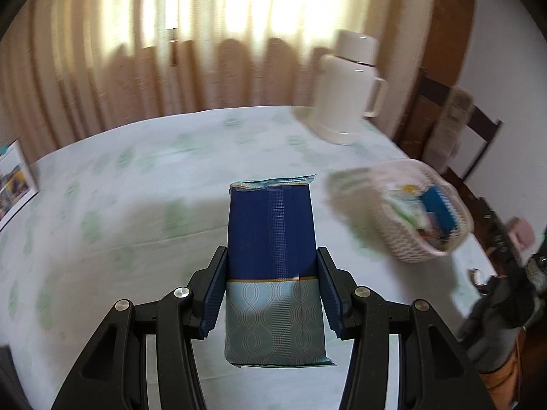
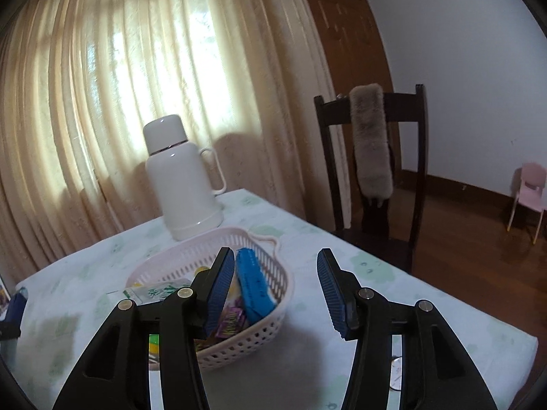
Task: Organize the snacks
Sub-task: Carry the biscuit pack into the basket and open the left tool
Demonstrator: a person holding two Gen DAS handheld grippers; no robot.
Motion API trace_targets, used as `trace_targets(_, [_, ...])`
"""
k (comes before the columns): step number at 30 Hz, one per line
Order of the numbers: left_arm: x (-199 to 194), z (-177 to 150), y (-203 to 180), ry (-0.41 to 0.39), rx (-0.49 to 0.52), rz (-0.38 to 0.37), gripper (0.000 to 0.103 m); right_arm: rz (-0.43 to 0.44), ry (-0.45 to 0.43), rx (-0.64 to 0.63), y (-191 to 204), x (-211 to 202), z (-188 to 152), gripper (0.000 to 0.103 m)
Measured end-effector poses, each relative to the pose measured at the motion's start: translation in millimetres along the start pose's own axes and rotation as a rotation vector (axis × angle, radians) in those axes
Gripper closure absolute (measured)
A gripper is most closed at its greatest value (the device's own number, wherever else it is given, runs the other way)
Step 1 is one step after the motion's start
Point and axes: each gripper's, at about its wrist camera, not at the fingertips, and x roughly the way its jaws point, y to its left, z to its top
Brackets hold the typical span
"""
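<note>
My left gripper (image 1: 271,283) is shut on a dark blue and grey snack packet (image 1: 271,239) and holds it above the table. The pink basket (image 1: 403,242) with several snacks stands to its right and looks blurred. In the right wrist view my right gripper (image 2: 273,290) is open and empty, just above and in front of the pink basket (image 2: 270,328). A blue packet (image 2: 253,287) and a purple packet (image 2: 230,321) lie in it, and a green and white packet (image 2: 154,294) rests on its left rim. The left gripper's blue packet (image 2: 15,304) shows at the far left edge.
A white thermos jug (image 1: 345,92) (image 2: 183,177) stands at the table's far side by the curtains. A dark wooden chair (image 2: 376,177) with a fur cover stands off the table's right edge. A photo (image 1: 13,181) lies at the left. The table has a green-patterned cloth (image 1: 136,177).
</note>
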Motion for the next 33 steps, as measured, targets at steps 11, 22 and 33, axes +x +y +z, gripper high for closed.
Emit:
trace_targets(11, [28, 40, -95, 0.018, 0.143, -0.151, 0.057, 0.014, -0.067, 0.059, -12, -10, 0, 0.041])
trace_targets(22, [75, 59, -156, 0.054, 0.221, -0.207, 0.057, 0.018, -0.043, 0.107, -20, -4, -1, 0.041])
trace_targets(33, [93, 69, -152, 0.044, 0.164, -0.185, 0.034, 0.022, -0.032, 0.112, -20, -3, -1, 0.041])
